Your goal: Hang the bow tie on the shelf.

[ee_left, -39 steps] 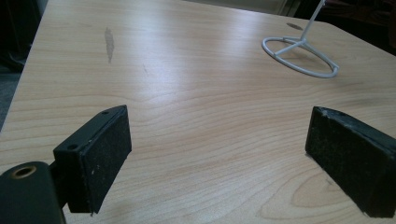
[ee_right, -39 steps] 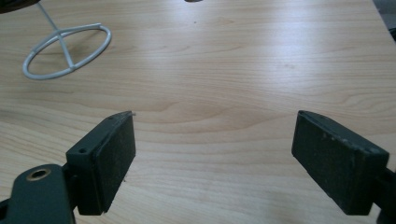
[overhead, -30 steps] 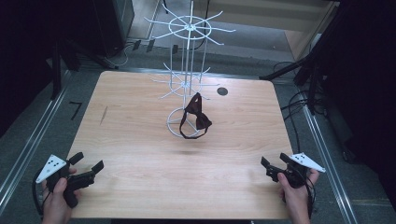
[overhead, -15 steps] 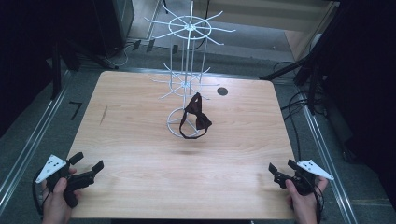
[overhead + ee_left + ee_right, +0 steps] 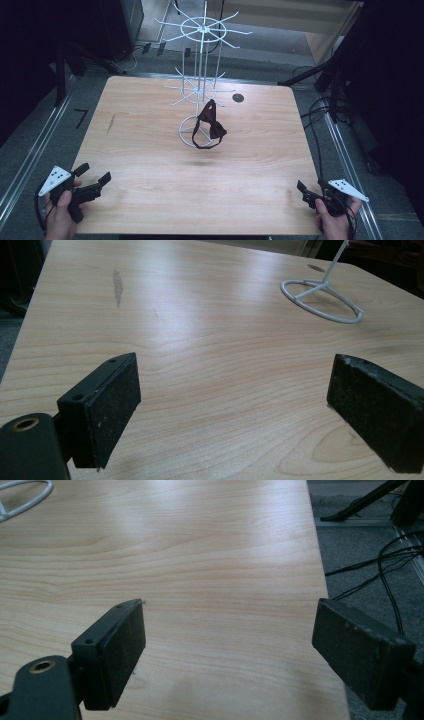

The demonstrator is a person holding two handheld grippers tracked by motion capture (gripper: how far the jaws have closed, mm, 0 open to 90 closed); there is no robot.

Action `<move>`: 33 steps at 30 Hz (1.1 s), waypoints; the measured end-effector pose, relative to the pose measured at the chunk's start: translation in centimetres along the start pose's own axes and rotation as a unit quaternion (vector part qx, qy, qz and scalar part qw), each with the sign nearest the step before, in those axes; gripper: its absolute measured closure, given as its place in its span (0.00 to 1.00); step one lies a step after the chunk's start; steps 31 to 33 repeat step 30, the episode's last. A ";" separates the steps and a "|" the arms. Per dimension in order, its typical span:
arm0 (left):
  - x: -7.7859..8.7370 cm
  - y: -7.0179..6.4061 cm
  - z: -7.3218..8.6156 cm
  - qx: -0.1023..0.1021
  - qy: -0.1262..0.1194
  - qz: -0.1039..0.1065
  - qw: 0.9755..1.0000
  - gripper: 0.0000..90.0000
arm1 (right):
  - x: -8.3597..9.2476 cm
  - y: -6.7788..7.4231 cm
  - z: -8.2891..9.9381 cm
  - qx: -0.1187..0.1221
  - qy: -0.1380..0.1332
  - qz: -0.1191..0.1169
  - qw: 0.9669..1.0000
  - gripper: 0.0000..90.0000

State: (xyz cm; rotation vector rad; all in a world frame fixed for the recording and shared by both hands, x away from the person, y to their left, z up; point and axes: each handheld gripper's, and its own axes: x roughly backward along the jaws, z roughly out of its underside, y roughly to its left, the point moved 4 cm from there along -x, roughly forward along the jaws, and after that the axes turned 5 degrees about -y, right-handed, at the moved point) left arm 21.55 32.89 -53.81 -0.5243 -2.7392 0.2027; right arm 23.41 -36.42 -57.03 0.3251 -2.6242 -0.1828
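Right gripper [image 5: 306, 192] drew back; bow tie [image 5: 210, 125] hangs lengthwise downward.

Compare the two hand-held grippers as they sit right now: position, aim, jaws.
The left gripper sits at the near left corner of the light wooden table; the right gripper at the near right corner. The left points toward the white wire rack's ring base; the right aims along the table's right edge. Both have black jaws wide open, holding nothing, far from the dark bow tie.
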 end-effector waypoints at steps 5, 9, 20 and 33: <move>0.0 0.0 0.0 0.000 0.000 0.000 1.000 0.08 | 0.4 -0.4 0.3 -0.001 0.000 0.005 1.000 0.16; 0.0 0.0 0.0 0.000 0.000 0.000 1.000 0.08 | 0.8 -0.9 0.5 -0.003 -0.001 0.009 1.000 0.16; 0.0 0.0 0.0 0.000 0.000 0.000 1.000 0.08 | 1.3 -1.4 0.7 0.001 -0.002 0.019 1.000 0.16; -0.1 0.0 0.0 -0.001 0.003 0.001 1.000 0.08 | 1.1 -1.2 0.7 0.013 0.005 0.022 1.000 0.16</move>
